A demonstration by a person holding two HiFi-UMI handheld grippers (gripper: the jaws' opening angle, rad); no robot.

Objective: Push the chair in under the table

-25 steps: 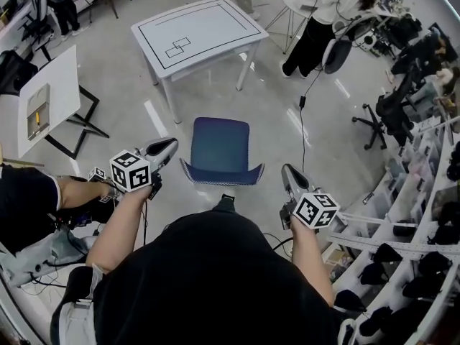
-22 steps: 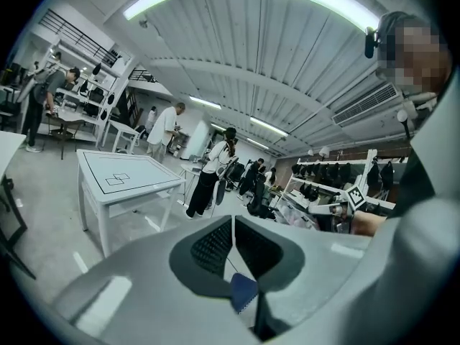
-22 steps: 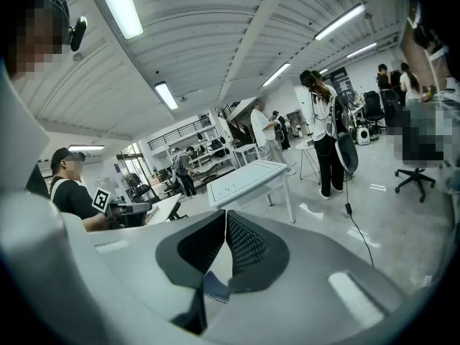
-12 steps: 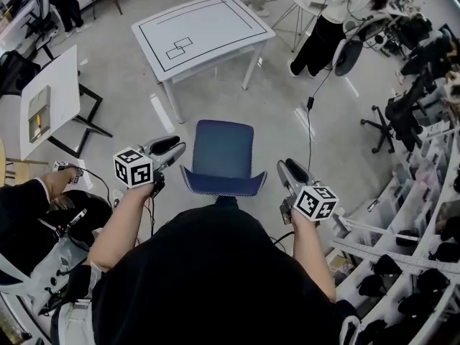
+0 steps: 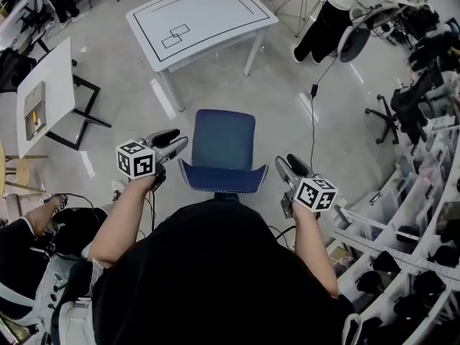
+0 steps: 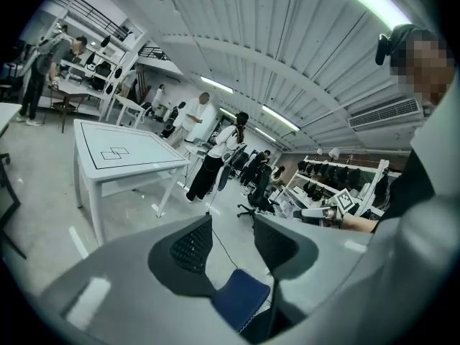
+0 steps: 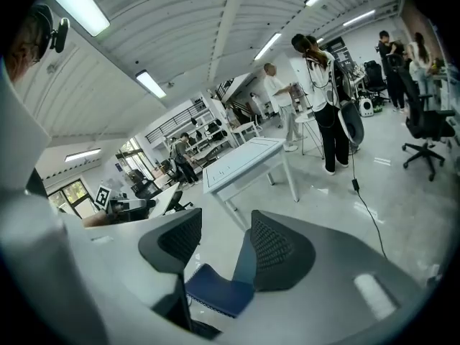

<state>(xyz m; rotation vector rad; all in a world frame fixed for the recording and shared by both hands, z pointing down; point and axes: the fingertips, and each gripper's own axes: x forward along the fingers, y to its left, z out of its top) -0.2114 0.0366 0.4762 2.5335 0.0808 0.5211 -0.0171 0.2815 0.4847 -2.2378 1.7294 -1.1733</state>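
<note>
Bracing to push, with both claws wide and empty

We hold the left gripper and the right gripper just beside the two corners of the chair backrest, jaws apart with nothing between them. We cannot tell whether either touches it. The chair stands on the glossy grey floor, well apart from the table, which sits ahead and to our left. A straight shove would likely carry the chair against the table leg, and uneven pressure could swing it round. The cable lying to the right might snag it. The seat looks like padded blue fabric with a curved back. The tabletop is flat, white and black-lined, and our dimpled dark pads may slip on a smooth rim.
</note>
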